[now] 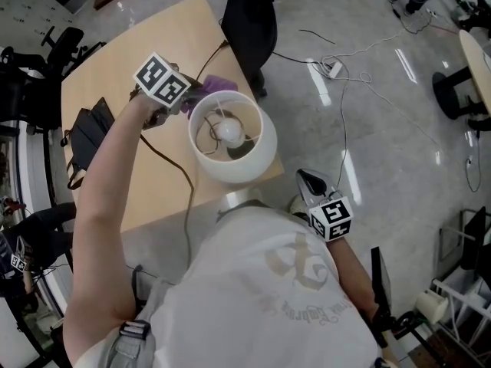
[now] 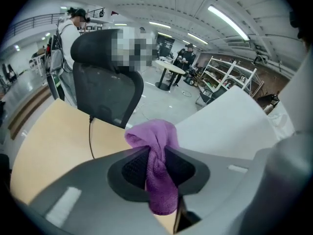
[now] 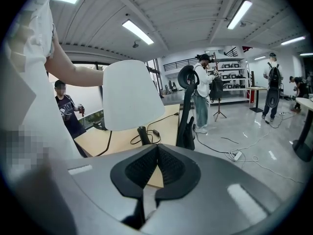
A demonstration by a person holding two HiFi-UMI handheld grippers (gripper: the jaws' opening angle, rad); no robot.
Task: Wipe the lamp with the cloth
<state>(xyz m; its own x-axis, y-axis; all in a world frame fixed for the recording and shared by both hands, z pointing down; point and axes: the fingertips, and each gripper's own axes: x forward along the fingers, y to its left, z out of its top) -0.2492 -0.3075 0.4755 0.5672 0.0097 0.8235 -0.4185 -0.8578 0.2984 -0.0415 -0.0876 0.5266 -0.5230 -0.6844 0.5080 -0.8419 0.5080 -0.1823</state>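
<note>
Where the cloth sits: the purple cloth (image 2: pixel 155 148) is pinched between the pads of my left hand-held gripper (image 2: pixel 156 169). Its jaws are closed on it, with a bunch standing ahead of the tips and a tail hanging below them.
Where the lamp is: the lamp (image 3: pixel 129 93) stands on the counter (image 1: pixel 115 67), just to the right of my left hand-held gripper. Its white shade (image 2: pixel 230 126) is close beside the cloth, and I cannot tell whether they touch.
Right hand-held gripper (image 3: pixel 155 169): the jaws are together with nothing between them. The lamp is ahead of it and to its left, well apart.
Cloth, handling: I judge it soft, limp and light. It will fold over itself, so I want my bite kept in the middle of the bunch, with a pad of fabric leading the tips.
Shade, handling: it looks thin-walled, light and easy to dent. The top is open with the bulb (image 1: pixel 229 133) bare inside, so I would press lightly and stay on the outer wall.
Stem (image 3: pixel 143 135): it is slim and dark under the wide shade, so I take the lamp for top-heavy and likely to rock under a sideways push.
Where to take hold: if it needs steadying, I would close the right hand-held gripper on the stem below the shade, never on the shade or the bulb.
Cord (image 1: pixel 188 194): it trails across the counter below my left hand-held gripper and could snag.
</note>
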